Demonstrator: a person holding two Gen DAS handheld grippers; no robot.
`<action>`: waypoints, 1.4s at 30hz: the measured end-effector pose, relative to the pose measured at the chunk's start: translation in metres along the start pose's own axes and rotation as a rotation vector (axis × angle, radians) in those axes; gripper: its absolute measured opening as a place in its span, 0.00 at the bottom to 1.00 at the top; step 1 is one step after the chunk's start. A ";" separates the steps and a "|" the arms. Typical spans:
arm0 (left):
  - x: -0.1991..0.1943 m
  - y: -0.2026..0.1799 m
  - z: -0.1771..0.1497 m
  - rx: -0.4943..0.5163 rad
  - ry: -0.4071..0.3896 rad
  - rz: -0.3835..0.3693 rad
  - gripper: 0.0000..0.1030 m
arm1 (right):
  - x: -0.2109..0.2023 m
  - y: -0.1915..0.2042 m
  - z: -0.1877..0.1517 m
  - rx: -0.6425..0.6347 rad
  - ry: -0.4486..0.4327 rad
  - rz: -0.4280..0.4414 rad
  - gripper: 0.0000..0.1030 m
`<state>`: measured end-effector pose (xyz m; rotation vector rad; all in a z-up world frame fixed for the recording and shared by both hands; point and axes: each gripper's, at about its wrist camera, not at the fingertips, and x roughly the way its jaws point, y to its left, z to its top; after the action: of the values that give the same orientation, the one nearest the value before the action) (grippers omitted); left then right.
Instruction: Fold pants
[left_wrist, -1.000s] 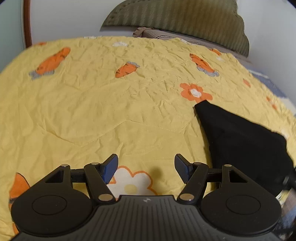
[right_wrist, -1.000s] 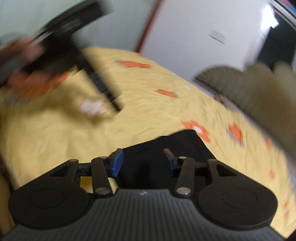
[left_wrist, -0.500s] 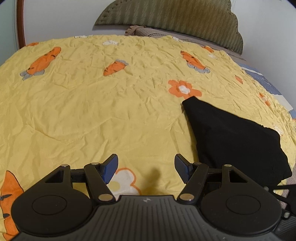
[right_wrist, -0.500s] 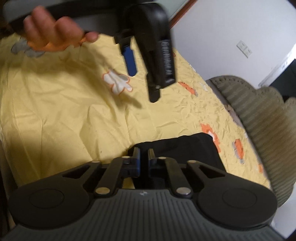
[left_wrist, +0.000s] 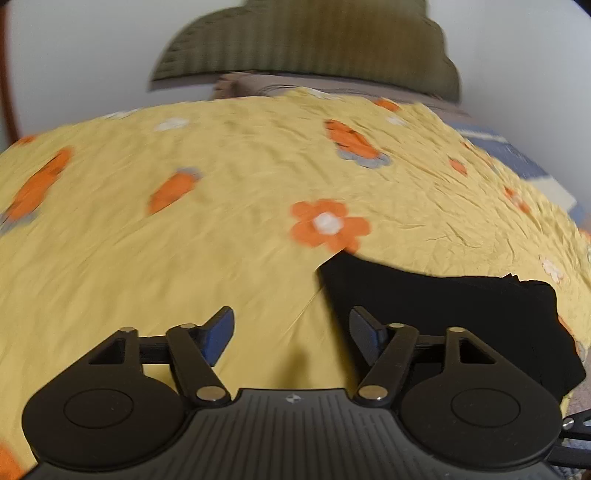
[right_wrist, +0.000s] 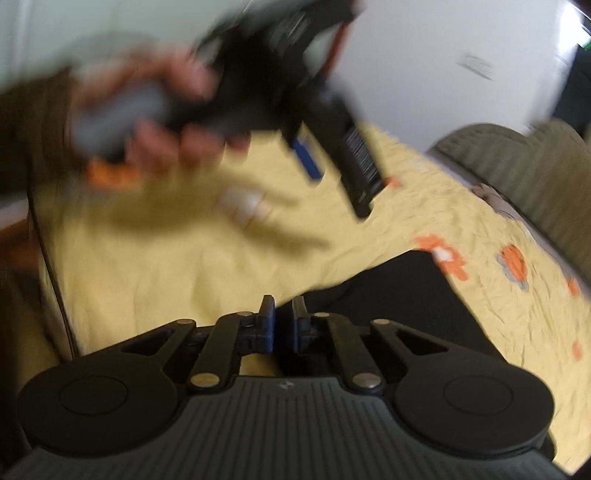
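One black pants (left_wrist: 443, 314), two hand-held grippers (left_wrist: 291, 332)

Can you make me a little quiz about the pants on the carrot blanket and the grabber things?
1. Pick one: what is printed on the yellow blanket? A) stars B) carrots and flowers C) fish
2. True or false: the right gripper has its jaws wide open.
3. Fill in: the pants lying on the blanket are ____ in colour.

Key: 1 B. 2 False, the jaws are pinched shut at the edge of the pants. 3 black.
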<state>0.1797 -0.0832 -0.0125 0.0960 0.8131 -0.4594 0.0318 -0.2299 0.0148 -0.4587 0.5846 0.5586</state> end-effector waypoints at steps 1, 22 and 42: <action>0.012 -0.005 0.006 0.018 0.009 0.009 0.68 | 0.000 -0.006 0.003 0.023 -0.006 -0.033 0.07; -0.017 -0.063 -0.022 0.134 -0.074 0.123 0.78 | -0.005 -0.061 -0.046 0.255 0.043 -0.237 0.18; -0.003 -0.111 -0.066 0.205 0.037 0.103 0.78 | -0.011 -0.190 -0.139 0.723 0.010 -0.419 0.34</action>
<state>0.0847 -0.1650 -0.0457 0.3354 0.7920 -0.4434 0.0860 -0.4540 -0.0348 0.1082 0.6340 -0.0729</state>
